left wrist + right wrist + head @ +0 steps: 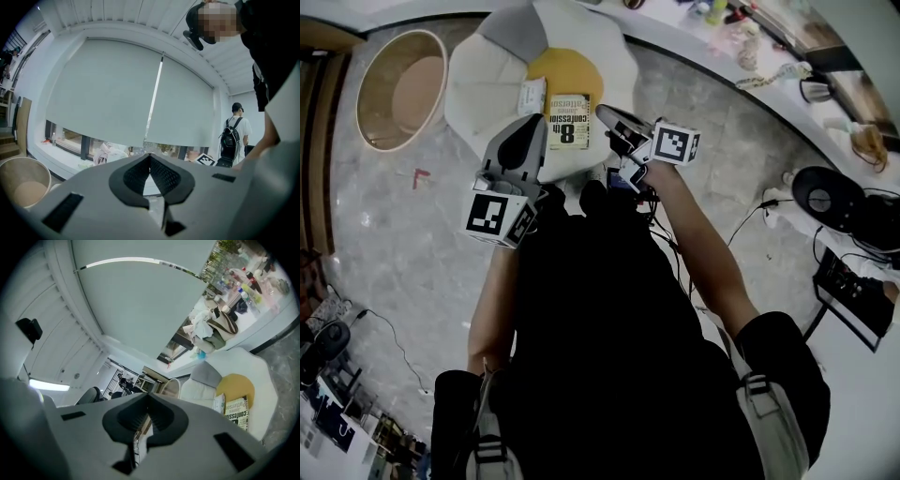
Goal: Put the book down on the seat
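The book (569,120), cream with large black print on its cover, lies flat on the seat of a white armchair (478,70), just in front of a yellow round cushion (565,73). A smaller booklet (532,95) lies to its left. The left gripper (536,127) hovers over the seat's front edge, left of the book, shut and empty (150,155). My right gripper (607,115) hangs just right of the book, jaws shut with nothing between them (148,395). In the right gripper view the book (236,412) lies apart from the jaws, at the lower right.
A round wooden tub (401,89) stands on the floor left of the armchair. A curved counter (750,37) with clutter runs along the far right. Black devices and cables (830,197) lie on the floor at right. A person with a backpack (233,136) stands by the window.
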`<state>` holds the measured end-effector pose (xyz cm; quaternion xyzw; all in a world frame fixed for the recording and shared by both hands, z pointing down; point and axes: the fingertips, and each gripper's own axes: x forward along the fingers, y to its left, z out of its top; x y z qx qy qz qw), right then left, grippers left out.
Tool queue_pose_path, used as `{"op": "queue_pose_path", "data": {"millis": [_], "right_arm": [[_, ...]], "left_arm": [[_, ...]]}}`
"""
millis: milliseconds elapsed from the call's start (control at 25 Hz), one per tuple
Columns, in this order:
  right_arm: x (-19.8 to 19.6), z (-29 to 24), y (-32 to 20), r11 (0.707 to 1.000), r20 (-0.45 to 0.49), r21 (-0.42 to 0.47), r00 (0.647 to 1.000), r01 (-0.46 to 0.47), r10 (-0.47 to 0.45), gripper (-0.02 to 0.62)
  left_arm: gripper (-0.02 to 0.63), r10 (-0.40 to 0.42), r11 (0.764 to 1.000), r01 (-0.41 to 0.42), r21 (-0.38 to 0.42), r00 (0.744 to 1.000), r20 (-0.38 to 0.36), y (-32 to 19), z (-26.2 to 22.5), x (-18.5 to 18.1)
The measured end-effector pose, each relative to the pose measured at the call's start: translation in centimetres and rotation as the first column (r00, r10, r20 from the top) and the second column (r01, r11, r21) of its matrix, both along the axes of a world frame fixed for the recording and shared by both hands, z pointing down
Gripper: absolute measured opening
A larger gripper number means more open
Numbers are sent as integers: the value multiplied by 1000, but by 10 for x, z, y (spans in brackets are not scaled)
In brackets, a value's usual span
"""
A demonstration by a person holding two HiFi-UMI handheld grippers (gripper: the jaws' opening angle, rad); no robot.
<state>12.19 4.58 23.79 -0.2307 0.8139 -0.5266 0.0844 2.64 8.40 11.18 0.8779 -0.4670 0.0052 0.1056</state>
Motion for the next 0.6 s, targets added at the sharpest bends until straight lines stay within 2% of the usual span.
{"op": "queue_pose_path", "data": {"millis": [160, 240, 360, 440, 600], "right_arm": [[-9, -17, 11, 993, 9, 95, 998, 68, -69, 17], [-14, -27, 17, 980, -38, 164, 994, 110, -105, 17], [-20, -40, 25, 945, -152, 265, 976, 192, -156, 17], [-21, -51, 24, 926, -185, 311, 969, 214, -162, 17], [-17, -68, 17, 908, -220, 368, 967, 201, -125, 17]], "left_arm": [[12, 16, 1000, -16, 13, 1000, -6, 7, -5, 7], [12, 11, 1000, -11, 9, 1000, -17, 9, -7, 10], [12, 12, 1000, -12, 16, 999, -30, 9, -11, 13], [12, 20, 999, -19, 25, 999, -34, 8, -11, 16], [12, 13, 1000, -12, 21, 998, -54, 5, -13, 19]]}}
